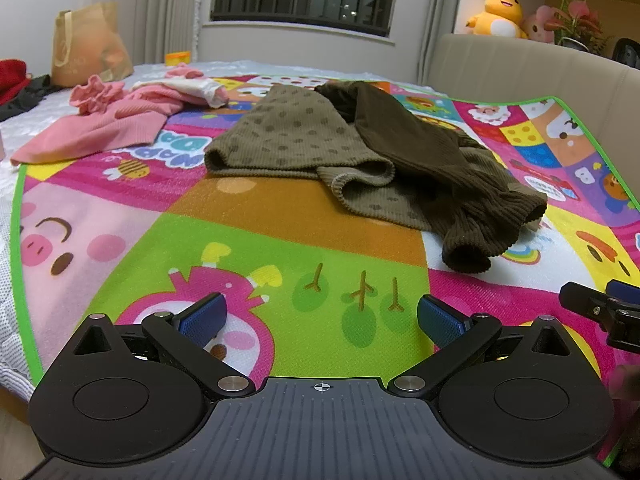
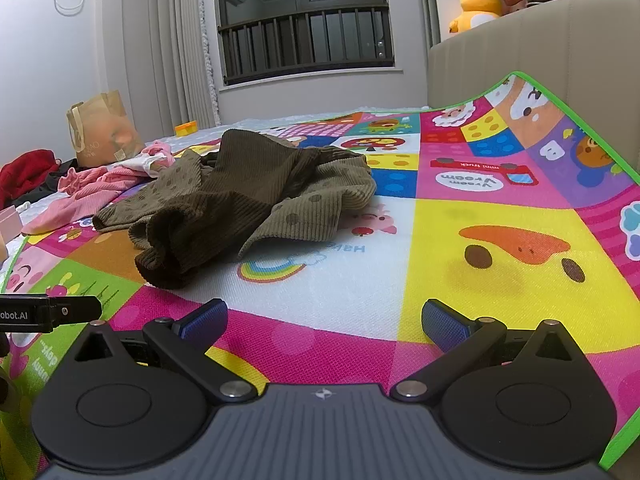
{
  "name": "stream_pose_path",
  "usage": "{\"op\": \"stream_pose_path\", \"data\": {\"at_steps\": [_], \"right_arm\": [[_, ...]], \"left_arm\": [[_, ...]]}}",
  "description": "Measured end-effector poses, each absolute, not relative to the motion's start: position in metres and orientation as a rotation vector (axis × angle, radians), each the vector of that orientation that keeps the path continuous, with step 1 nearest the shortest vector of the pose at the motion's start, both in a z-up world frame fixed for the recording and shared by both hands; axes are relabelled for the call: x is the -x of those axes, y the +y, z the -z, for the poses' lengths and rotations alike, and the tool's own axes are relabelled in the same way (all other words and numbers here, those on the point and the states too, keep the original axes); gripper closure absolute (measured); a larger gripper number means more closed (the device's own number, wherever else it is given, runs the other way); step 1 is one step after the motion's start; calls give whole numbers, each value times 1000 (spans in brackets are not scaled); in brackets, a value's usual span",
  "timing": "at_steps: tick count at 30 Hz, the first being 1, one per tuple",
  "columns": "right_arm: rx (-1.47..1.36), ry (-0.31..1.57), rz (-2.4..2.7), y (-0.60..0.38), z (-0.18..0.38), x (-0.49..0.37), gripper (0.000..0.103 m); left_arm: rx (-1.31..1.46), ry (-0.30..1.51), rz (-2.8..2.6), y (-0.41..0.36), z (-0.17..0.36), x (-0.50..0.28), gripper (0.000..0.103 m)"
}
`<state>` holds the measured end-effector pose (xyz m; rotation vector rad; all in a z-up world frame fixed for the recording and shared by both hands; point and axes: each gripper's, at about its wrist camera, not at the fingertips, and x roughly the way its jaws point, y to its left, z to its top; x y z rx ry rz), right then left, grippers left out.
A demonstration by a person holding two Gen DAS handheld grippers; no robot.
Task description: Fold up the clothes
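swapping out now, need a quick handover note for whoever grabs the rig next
Left tool: open, empty, low over the play mat.
Right tool: open, empty, beside it.
Brown corduroy garment: crumpled in a heap mid-mat, just ahead of both tools, dark sleeve cuff nearest.
Pink clothes: unfolded pile at the mat's far left edge.
Done: nothing folded yet.
Left: spread and fold the brown garment, then the pink ones.

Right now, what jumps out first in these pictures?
The bright cartoon mat covering the bed, with a crumpled brown garment heaped mid-mat. Pink clothes lie at its far left edge, and a yellow plush duck sits on the ledge behind the headboard.
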<state>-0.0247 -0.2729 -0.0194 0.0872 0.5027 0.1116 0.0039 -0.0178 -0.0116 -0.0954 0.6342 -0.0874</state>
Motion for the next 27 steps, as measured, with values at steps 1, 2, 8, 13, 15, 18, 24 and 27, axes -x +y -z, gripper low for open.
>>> {"op": "stream_pose_path", "data": {"at_steps": [1,2,8,13,15,18,24,27], "right_arm": [[-88,503,-112,-273,19,25,0],[-88,503,-112,-273,20,25,0],[-90,504,-111,-274,20,25,0],[-91,506,-111,-274,20,25,0],[-91,507,-112,-274,20,24,0],[-92,509,-112,-274,20,24,0],[-95,511,-115,-275,20,23,0],[-99,515,-117,-276,20,22,0]], "left_arm": [[95,634,87,-18,12,-4,0],[95,634,87,-18,12,-4,0],[96,635,87,-18,12,-3,0],[96,638,86,-18,12,-4,0],[94,640,87,-19,12,-4,0],[92,640,86,-19,12,-4,0],[99,640,88,-18,12,-3,0],[104,643,93,-17,11,-5,0]]}}
